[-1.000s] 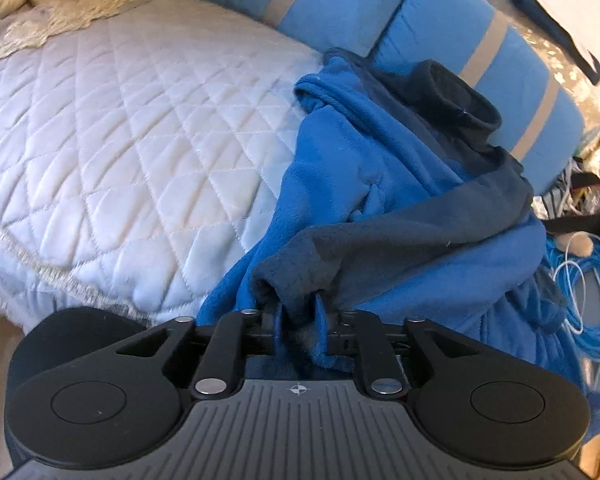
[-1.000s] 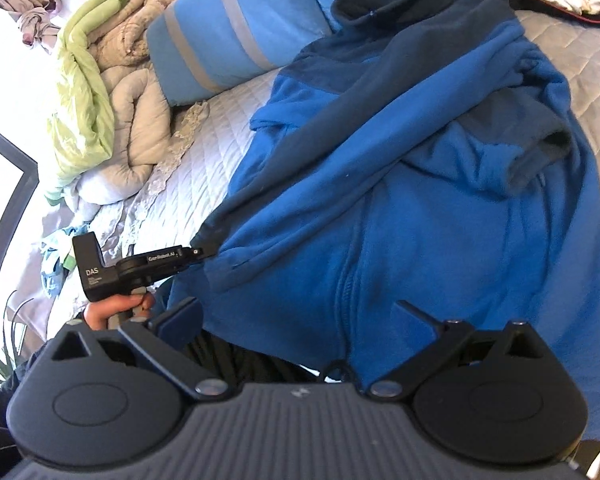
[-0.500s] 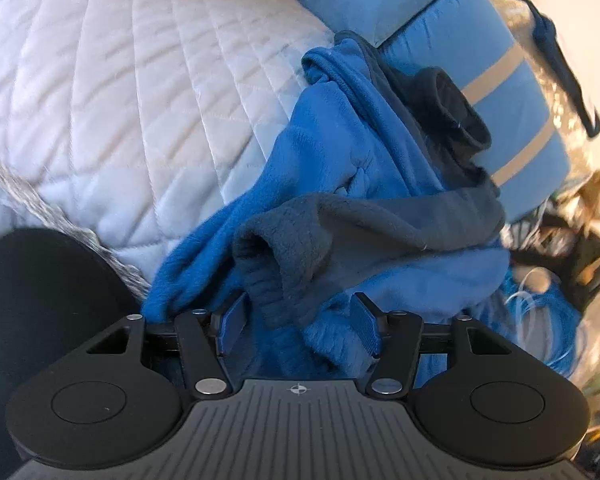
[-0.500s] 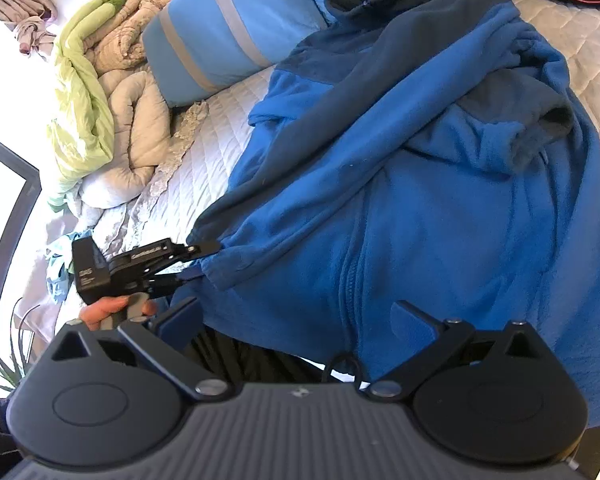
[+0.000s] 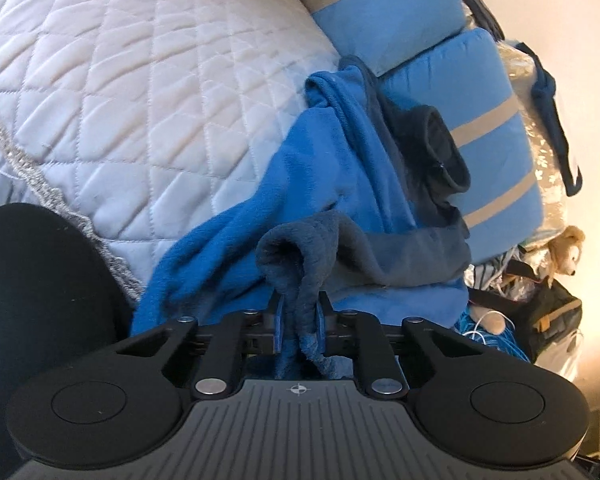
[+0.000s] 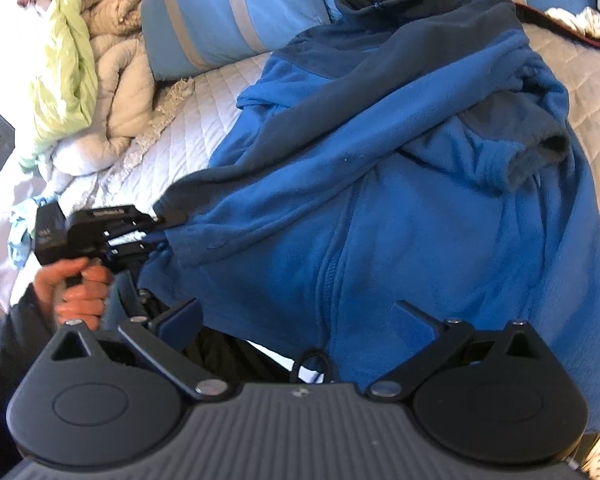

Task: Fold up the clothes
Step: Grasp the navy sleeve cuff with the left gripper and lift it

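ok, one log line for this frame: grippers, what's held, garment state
left gripper: closing on dark sleeve cuff | right gripper: open, empty, over hem | blue fleece jacket: spread on quilted bed, unfolded

Jacket (image 6: 420, 208) hem behind right claw (image 6: 296, 320)

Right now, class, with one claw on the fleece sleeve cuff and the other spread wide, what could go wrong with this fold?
1. The left claw is closing on just the dark cuff; it could slip out when pulled.
2. The right claw hangs open over the hem, so the blue fleece jacket may drag unevenly across the quilt.
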Demonstrator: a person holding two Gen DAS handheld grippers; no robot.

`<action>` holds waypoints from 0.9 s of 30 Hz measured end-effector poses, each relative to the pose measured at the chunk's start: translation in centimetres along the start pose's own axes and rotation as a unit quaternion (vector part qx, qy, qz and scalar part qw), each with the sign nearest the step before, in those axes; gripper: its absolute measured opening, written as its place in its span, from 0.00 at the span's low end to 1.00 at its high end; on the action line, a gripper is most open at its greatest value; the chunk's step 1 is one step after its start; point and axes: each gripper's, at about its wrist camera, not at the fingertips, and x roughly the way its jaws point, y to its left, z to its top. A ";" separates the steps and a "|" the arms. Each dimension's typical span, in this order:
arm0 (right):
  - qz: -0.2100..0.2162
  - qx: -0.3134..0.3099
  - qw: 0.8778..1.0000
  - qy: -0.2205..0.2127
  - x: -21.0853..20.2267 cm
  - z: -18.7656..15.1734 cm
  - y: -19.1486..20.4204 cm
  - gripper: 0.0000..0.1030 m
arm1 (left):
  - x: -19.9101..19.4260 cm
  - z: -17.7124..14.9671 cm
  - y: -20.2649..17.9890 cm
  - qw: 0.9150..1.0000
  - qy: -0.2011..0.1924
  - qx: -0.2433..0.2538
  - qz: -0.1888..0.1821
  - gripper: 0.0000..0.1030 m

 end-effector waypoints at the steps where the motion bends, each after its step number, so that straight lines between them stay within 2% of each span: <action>1: -0.005 -0.006 1.000 -0.001 0.0 0.0 0.2 1.00 | 0.0 0.1 -0.3 1.000 0.002 0.004 0.001 0.13; 8: -0.013 -0.016 1.000 -0.005 -0.1 0.0 0.5 1.00 | -1.6 1.3 -3.0 1.000 0.007 0.023 -0.006 0.13; 11: -0.016 -0.016 1.000 -0.009 -0.3 0.3 0.1 1.00 | -3.0 2.5 -4.7 1.000 0.008 0.000 -0.027 0.12; 15: -0.041 -0.022 0.998 -0.029 -1.2 1.9 -1.4 1.00 | -5.6 4.7 -8.9 0.997 -0.015 0.009 -0.072 0.12; 21: -0.098 -0.027 0.991 -0.085 -2.4 6.3 -6.0 1.00 | -8.3 7.4 -17.6 0.987 -0.053 0.071 -0.137 0.12; 27: -0.171 -0.040 0.977 -0.125 -1.0 11.0 -11.8 1.00 | -8.4 9.4 -25.5 0.972 -0.085 0.128 -0.178 0.12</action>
